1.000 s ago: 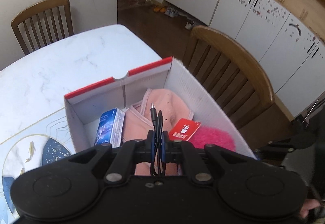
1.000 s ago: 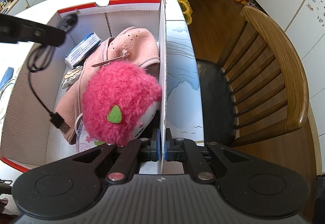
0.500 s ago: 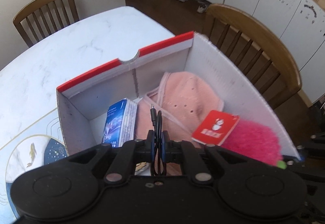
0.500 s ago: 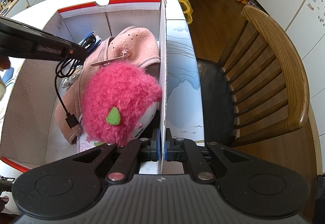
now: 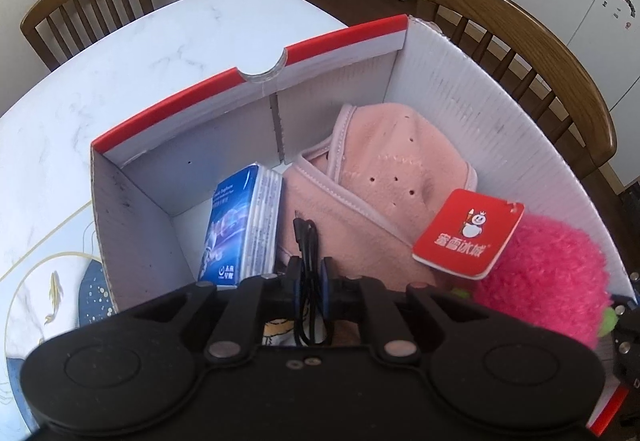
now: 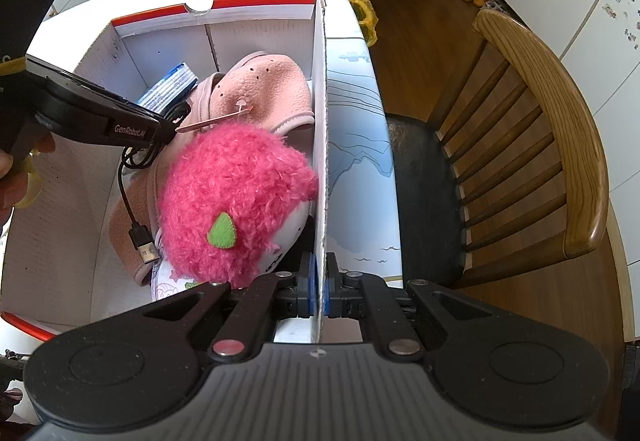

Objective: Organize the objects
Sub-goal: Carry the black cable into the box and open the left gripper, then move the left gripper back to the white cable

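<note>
Cable (image 5: 308,241): light, limp black loops, USB plug dangling; judged best held at the bundle.
Left claw (image 5: 311,283): jaws just easing apart, cable between them, low inside the box (image 5: 460,89).
Right claw (image 6: 318,293): pinching the box's side wall.

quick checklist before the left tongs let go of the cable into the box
1. Cable between the left tongs, which have just been opening: ok.
2. Left tongs inside the box, above the contents: ok.
3. USB plug hangs over the pink cloth, inside the walls: ok.
4. Right tongs shut on the box's side wall, steadying it: ok.
5. Bare floor under the cable: not ok; cloth and pink plush fill that spot.
6. Cable free of the red tag: cannot tell.
</note>
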`<action>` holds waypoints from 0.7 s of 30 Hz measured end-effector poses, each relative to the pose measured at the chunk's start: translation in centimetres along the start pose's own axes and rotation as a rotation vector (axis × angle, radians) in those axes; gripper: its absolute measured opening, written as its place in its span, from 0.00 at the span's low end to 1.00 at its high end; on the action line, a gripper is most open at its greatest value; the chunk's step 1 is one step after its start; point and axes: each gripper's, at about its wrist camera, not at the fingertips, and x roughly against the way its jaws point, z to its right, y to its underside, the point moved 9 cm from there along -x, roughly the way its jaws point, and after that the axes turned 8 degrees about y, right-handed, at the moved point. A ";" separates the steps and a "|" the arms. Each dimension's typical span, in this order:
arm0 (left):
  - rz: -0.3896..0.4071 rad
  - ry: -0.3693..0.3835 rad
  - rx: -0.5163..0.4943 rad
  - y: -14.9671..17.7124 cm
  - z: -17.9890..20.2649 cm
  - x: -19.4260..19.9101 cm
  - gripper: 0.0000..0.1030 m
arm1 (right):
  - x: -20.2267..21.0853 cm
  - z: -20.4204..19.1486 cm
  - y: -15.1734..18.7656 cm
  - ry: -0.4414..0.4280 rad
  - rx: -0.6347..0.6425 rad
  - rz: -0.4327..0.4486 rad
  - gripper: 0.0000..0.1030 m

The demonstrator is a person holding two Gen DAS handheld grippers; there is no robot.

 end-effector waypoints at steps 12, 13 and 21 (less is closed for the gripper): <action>0.064 0.057 0.010 0.4 0.1 3.0 0.30 | 0.0 0.1 0.0 0.000 -0.001 0.000 0.04; 0.073 0.063 0.011 0.5 0.1 3.5 0.30 | 0.0 0.1 0.0 0.000 0.000 -0.001 0.04; 0.172 0.112 0.032 -0.6 0.7 7.5 0.32 | 0.0 0.1 0.0 0.000 0.000 0.000 0.04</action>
